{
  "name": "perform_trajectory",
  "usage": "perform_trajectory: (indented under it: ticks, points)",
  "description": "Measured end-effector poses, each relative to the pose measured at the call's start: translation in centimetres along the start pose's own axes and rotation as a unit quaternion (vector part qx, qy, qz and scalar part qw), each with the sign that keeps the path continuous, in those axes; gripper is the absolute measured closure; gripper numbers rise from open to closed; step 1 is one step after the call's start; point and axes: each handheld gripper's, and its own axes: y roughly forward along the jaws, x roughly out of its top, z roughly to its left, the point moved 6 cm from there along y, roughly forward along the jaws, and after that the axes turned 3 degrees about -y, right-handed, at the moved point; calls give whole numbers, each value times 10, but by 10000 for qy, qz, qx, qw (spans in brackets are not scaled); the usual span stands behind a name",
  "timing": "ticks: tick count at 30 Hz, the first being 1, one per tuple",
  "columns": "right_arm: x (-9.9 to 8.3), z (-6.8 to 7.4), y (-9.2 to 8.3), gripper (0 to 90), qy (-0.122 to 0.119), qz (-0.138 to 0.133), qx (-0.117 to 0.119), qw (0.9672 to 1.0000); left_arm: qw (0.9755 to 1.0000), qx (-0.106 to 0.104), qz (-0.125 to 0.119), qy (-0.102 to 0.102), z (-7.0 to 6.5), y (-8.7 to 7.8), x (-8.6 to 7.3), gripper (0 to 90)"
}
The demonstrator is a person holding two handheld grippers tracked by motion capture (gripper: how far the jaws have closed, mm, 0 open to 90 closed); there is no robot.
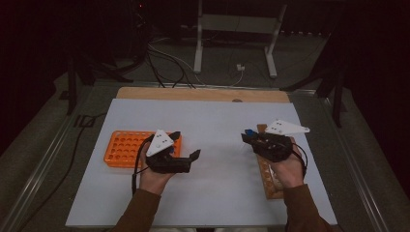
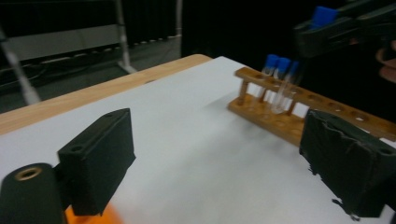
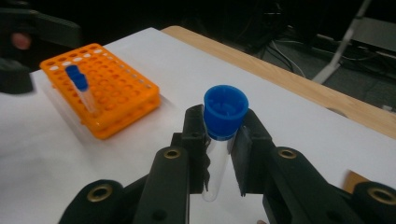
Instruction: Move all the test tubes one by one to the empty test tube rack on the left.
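The orange rack [image 3: 105, 95] holds one blue-capped tube [image 3: 80, 91] upright near its far corner. Well to the right of it, the wooden rack [image 2: 299, 116] carries three capped tubes [image 2: 279, 79] at its far end. The right gripper [image 3: 223, 140] clamps a clear test tube [image 3: 219, 154] just under its blue cap, above the paper between the racks. The left gripper [image 1: 186, 145] stands wide with nothing between its jaws, just beside the orange rack.

White table [image 1: 212, 188], orange rack [image 1: 121, 150], wooden rack [image 1: 270, 181]
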Motion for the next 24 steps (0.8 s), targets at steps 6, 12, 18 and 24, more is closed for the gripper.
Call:
perform_trajectory:
  ticks: [6,12,18,24]
  points:
    - [9,16,11,768,-69,-17,196,9998,9995,-229,167,156,-15,23,3,174]
    - [13,26,19,768,-72,0,322,9995,9984,-419,274,276,-28,39,2,311]
    - [14,33,24,768,-10,-14,452,9990,9973,-586,287,344,-37,49,1,478]
    - [15,42,31,768,-21,7,592,9982,9969,-606,290,416,-39,53,0,620]
